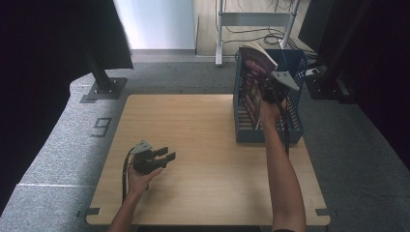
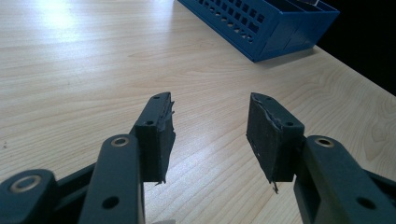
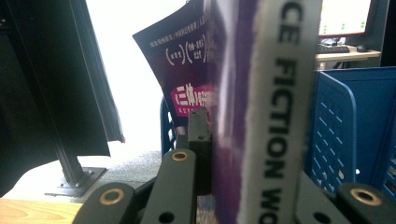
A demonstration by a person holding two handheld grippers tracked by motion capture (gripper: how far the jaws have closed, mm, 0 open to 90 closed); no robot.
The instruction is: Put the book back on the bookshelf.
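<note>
Because the book [image 1: 252,79] stands upright with its lower end inside the blue rack [image 1: 295,128] at the bench's far right corner, the right gripper [image 1: 267,89] clamps it by the spine edge, likely to steer it down between the dividers. In the right gripper view the jaws press flat on the cover [image 3: 233,116]. The left gripper [image 1: 162,155] rests near the bench's front left edge, jaws parted about halfway with nothing between them, probably kept clear until needed. Bare wood [image 2: 93,70] lies under it.
</note>
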